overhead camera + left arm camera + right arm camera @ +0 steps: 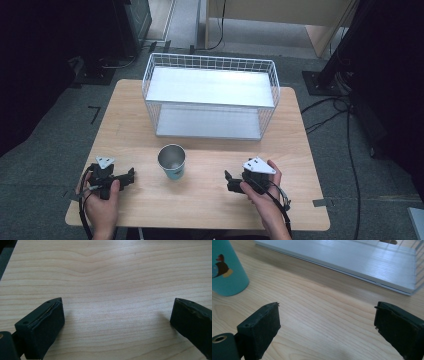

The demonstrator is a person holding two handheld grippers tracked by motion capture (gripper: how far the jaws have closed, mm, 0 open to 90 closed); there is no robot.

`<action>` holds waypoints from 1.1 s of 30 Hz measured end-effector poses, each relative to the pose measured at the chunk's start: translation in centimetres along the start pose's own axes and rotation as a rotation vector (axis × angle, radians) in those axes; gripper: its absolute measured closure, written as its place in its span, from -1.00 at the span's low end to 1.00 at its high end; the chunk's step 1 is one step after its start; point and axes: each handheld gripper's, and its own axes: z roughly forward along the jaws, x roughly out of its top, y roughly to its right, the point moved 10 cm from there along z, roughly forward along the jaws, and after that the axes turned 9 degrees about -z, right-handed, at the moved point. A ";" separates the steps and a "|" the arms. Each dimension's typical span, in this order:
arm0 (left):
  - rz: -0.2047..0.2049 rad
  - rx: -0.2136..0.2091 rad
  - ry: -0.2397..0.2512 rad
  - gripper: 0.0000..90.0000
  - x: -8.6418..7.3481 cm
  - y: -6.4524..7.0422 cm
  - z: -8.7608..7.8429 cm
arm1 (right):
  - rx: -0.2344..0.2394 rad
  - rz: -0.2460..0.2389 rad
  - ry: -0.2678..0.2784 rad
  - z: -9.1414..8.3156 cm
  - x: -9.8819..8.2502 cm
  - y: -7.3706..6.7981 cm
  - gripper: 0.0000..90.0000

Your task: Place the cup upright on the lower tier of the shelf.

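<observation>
On the wooden table (pixel 210 200) a teal cup (pixel 172 161) with a shiny metal inside stands upright, near the front edge and roughly midway between the two hands. Behind it sits a white wire rack (pixel 210 95) with two flat shelves, well apart from the cup.

The left gripper (pixel 131 176) rests low at the table's front left corner, pointing toward the cup but clearly apart from it; its own view shows the jaws spread wide over bare wood grain — nothing between them.

The right gripper (pixel 227 176) lies to the cup's right, also aimed toward it and not touching. In its view the jaws stand wide apart and empty, with the cup (a small bird picture on its side) at the upper left (pixel 227 270) and the rack's lower shelf (pixel 352 262) beyond.
</observation>
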 end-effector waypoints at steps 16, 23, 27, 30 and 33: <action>-0.001 0.000 0.001 -1.00 0.0 0.0 0.0 | 0.071 -0.032 0.020 1.6 1.9 -4.3 -0.86; -0.001 0.000 0.000 -1.00 0.0 0.0 0.0 | 0.095 -0.040 0.026 2.1 2.5 -5.8 -0.86; 0.000 0.000 0.000 -1.00 0.0 0.0 0.0 | 0.108 -0.039 0.032 2.4 2.8 -6.4 -0.85; -0.001 -0.001 0.000 -1.00 0.0 0.0 0.0 | 0.113 -0.043 0.040 2.6 3.1 -6.9 -0.84; 0.000 -0.002 0.000 -1.00 0.0 0.0 0.0 | 0.121 -0.044 0.042 2.8 3.3 -7.4 -0.84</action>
